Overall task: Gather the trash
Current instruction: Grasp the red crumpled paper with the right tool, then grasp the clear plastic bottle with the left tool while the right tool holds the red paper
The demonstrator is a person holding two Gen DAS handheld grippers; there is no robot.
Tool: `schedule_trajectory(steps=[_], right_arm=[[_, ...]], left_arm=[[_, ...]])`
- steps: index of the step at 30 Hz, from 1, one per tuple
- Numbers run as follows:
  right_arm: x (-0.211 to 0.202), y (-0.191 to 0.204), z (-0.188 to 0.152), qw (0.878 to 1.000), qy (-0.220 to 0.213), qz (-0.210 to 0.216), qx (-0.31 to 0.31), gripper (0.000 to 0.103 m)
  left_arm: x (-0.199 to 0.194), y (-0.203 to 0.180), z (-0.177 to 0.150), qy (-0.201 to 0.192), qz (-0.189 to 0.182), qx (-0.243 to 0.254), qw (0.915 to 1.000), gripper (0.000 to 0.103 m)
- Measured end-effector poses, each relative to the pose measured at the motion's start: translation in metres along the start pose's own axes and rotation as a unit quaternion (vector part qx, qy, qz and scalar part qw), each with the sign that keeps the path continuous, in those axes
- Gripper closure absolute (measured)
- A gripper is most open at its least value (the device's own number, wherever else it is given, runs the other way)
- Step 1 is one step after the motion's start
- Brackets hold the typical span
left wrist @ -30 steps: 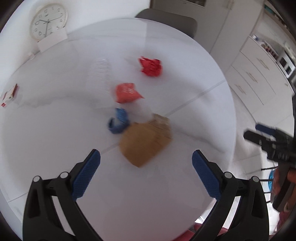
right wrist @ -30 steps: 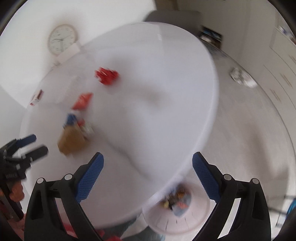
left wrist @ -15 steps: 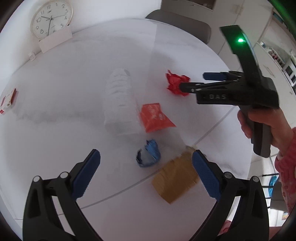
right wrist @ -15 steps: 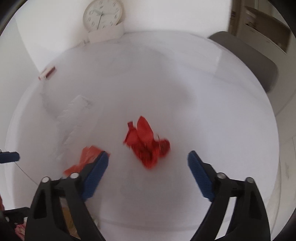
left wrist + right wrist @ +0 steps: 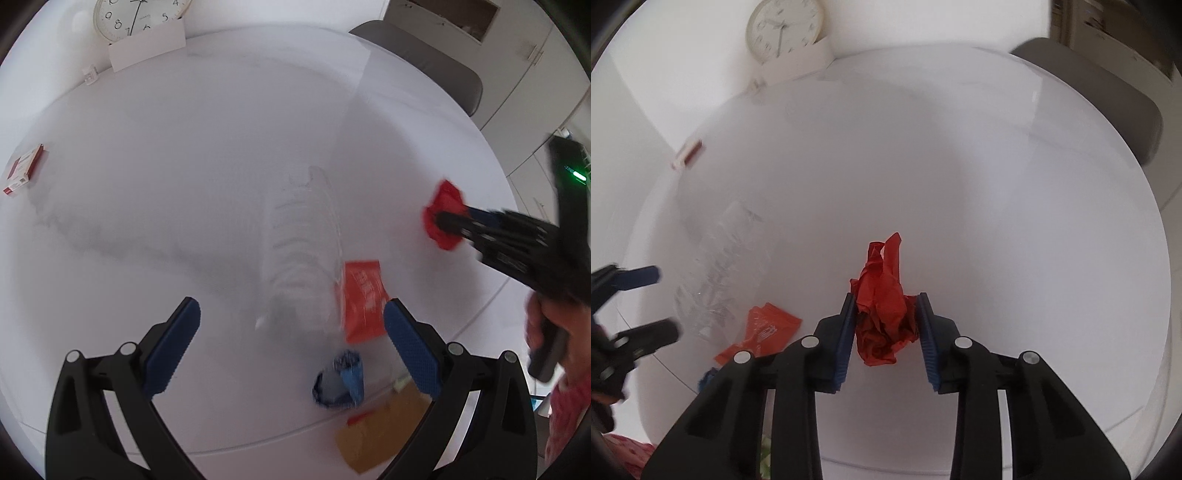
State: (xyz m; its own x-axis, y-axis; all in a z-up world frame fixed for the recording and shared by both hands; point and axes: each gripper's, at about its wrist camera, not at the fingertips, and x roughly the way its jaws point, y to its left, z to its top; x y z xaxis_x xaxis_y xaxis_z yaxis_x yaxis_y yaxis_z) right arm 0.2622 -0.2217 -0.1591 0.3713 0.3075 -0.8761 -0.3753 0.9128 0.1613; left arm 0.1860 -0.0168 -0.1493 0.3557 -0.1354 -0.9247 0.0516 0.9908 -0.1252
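On the round white table (image 5: pixel 184 166) lie several pieces of trash. My right gripper (image 5: pixel 886 301) is closing on a crumpled red paper (image 5: pixel 881 291), and both blue pads touch its sides. From the left wrist view the same red paper (image 5: pixel 447 199) sits at the right gripper's (image 5: pixel 439 221) tips. My left gripper (image 5: pixel 291 306) stands open above a clear crushed plastic bottle (image 5: pixel 303 251) and an orange packet (image 5: pixel 362 299), holding nothing. Close to its right finger lie a blue wrapper (image 5: pixel 340 380) and a brown paper bag (image 5: pixel 380 432).
A small red and white box (image 5: pixel 24 170) lies near the table's left edge. A clock (image 5: pixel 136 14) leans at the back wall behind a white card. A grey chair (image 5: pixel 424 55) stands behind the table. A person's hand (image 5: pixel 546 325) grips the right tool.
The right gripper came over the table to the red paper and its jaws narrowed around it. The left gripper moved so the bottle and orange packet now lie between its fingers.
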Motion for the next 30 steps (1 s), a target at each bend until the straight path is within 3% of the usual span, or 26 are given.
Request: schedule_trajectory(steps=[10, 14, 15, 25, 30], right_arm=[[-0.069, -0.028, -0.054, 0.996, -0.036, 0.006, 0.081, 0.07], [-0.085, -0.029, -0.08, 0.993, -0.038, -0.004, 0.108, 0.07], [-0.092, -0.03, -0.089, 0.993, -0.038, -0.01, 0.115, 0.07], [-0.166, -0.048, -0.185, 0.976, -0.063, -0.076, 0.194, 0.07], [-0.183, -0.051, -0.261, 0.96, -0.043, -0.105, 0.257, 0.07]], left_arm=[[0.048, -0.015, 0.046, 0.045, 0.016, -0.012, 0.9988, 0.01], [0.066, -0.019, 0.049, 0.078, 0.025, -0.017, 0.9965, 0.04], [0.069, -0.018, 0.048, 0.084, 0.023, -0.022, 0.9959, 0.041], [0.047, 0.005, 0.045, 0.048, 0.003, -0.041, 0.998, 0.042], [0.002, 0.007, 0.034, 0.011, 0.02, -0.01, 0.9997, 0.042]])
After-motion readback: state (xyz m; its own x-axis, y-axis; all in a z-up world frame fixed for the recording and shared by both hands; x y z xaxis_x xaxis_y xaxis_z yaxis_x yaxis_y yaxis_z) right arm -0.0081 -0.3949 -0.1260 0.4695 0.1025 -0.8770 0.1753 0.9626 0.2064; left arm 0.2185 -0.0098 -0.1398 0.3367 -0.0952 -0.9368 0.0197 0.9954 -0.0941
